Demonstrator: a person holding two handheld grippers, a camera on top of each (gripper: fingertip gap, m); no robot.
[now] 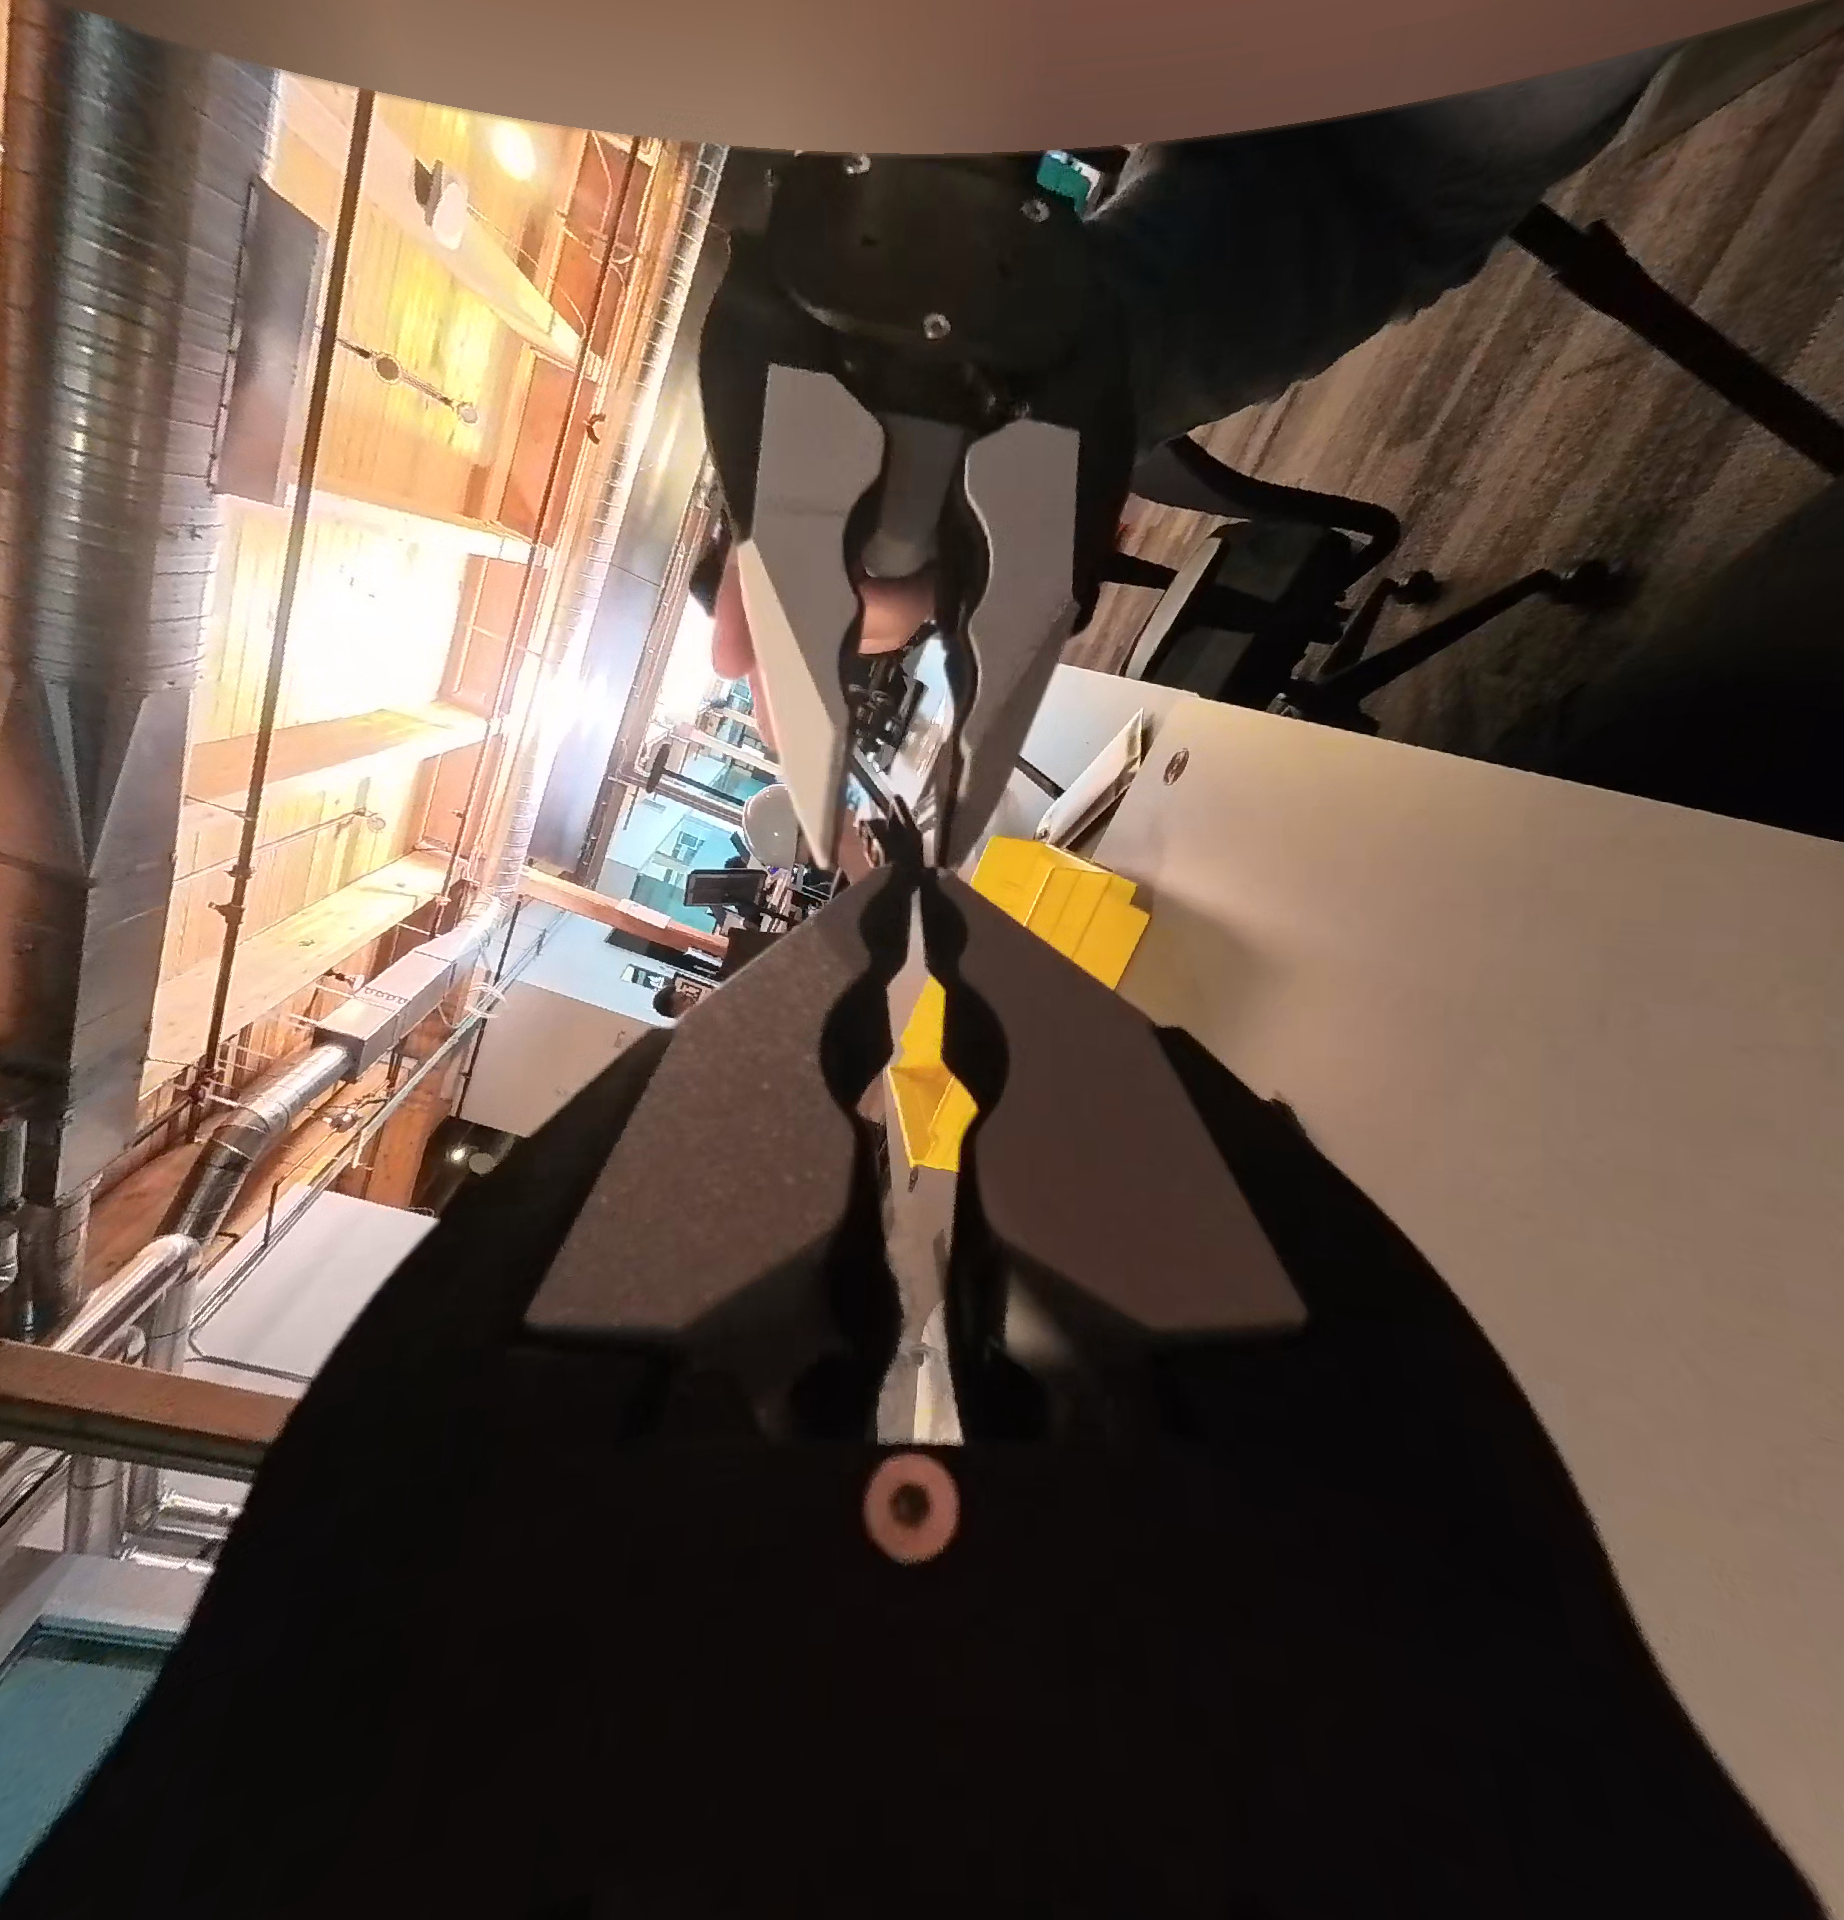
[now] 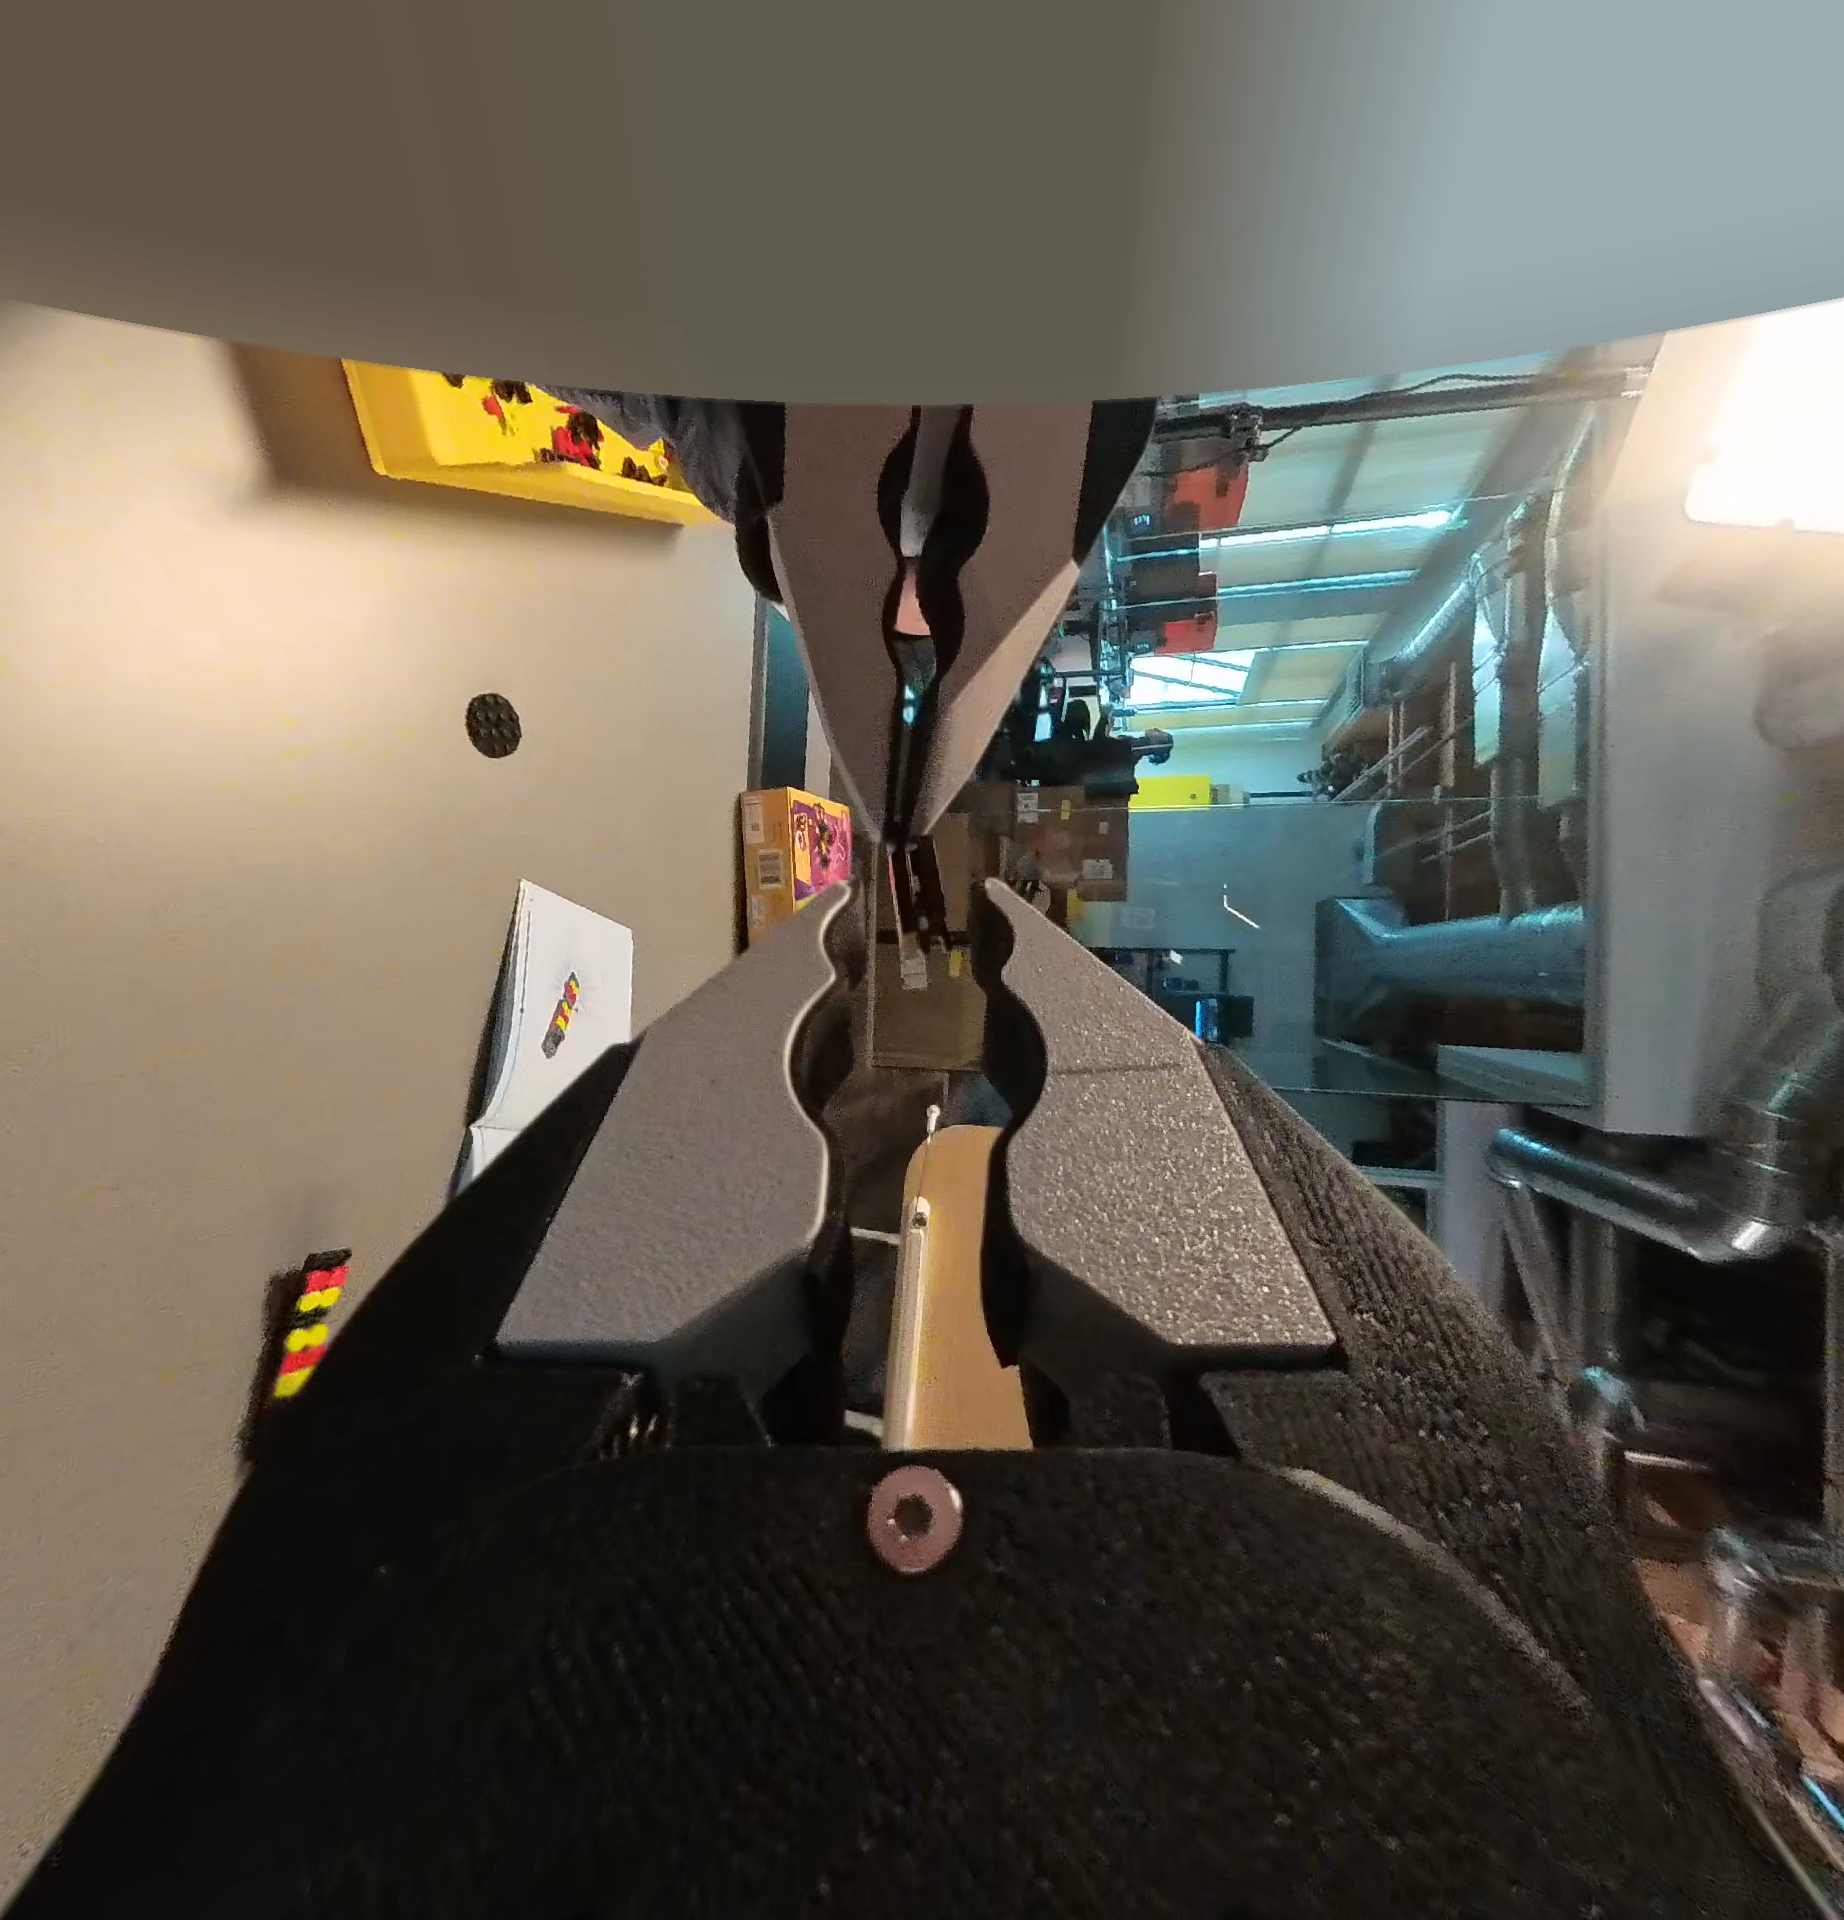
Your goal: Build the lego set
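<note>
My left gripper (image 1: 907, 878) is shut on a small dark red and black lego piece (image 2: 918, 899) with a white bit at its end. In the right wrist view the left gripper (image 2: 902, 826) comes in from above, tip to tip with my right gripper (image 2: 920, 888). The right gripper is open, with its fingertips either side of the piece and not touching it. In the left wrist view the piece (image 1: 902, 831) is a dark sliver between the right gripper's (image 1: 887, 857) grey fingers. Both grippers are held in the air off the table's edge.
On the beige table (image 2: 170, 831) are a yellow tray (image 2: 502, 447) of loose bricks, a black round piece (image 2: 493, 724), an open instruction booklet (image 2: 565, 997), a lego box (image 2: 793, 862) and a red, yellow and black brick stack (image 2: 310, 1320). An office chair (image 1: 1313, 582) stands beyond. Only a small space, under 4 cm, lies between the two pairs of fingers.
</note>
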